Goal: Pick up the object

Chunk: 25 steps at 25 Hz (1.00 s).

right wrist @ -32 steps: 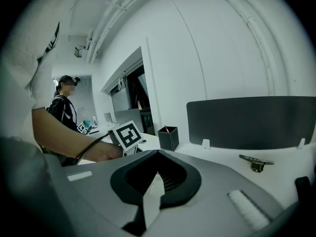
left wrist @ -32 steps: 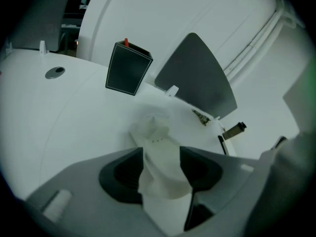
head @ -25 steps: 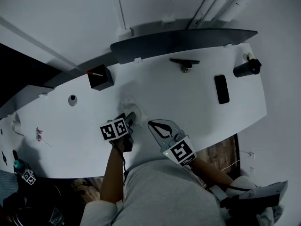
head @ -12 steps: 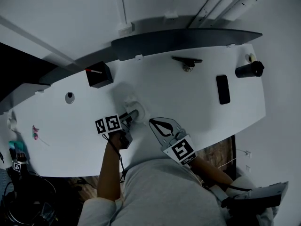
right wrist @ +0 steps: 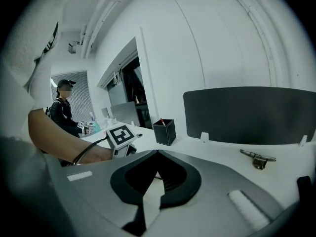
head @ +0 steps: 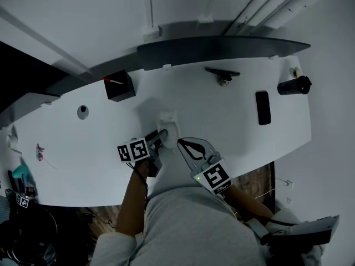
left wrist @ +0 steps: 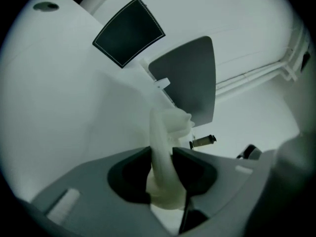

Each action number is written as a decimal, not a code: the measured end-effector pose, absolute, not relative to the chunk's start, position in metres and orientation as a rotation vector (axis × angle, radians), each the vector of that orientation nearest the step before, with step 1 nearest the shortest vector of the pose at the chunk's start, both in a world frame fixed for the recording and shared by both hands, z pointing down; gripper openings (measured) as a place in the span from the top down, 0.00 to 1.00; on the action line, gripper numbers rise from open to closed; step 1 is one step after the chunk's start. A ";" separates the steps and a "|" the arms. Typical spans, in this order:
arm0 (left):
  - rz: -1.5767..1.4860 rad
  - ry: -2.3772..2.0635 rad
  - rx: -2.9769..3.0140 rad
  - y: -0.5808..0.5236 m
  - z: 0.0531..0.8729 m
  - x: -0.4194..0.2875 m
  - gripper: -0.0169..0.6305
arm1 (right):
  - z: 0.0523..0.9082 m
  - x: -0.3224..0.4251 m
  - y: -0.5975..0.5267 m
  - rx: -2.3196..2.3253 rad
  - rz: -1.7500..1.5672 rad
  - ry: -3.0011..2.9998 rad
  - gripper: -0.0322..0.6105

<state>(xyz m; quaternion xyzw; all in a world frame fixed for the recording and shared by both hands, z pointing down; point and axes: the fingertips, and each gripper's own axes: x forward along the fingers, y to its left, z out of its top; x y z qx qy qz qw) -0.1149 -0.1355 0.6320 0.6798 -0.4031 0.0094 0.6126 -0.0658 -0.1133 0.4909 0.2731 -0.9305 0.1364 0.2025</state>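
Left gripper and grasp. Your left gripper pinches the white object, its jaws having just been closing on it. The object is at the middle of the white desk, well apart from the black pen box. Your right gripper, just beside the left, has its jaws pressed together with nothing between them.

Dim, bluish-grey light throughout; both gripper views bulge fisheye-style with black corners and blurred foregrounds.
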 end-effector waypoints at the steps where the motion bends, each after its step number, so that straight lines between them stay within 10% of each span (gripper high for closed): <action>1: 0.026 -0.938 1.586 -0.135 0.630 -0.115 0.77 | 0.490 -0.066 -0.113 0.763 0.373 -2.599 0.95; 25: 0.132 -1.508 2.264 -0.129 0.451 -0.130 0.77 | 0.448 -0.063 -0.090 0.785 0.257 -2.701 0.95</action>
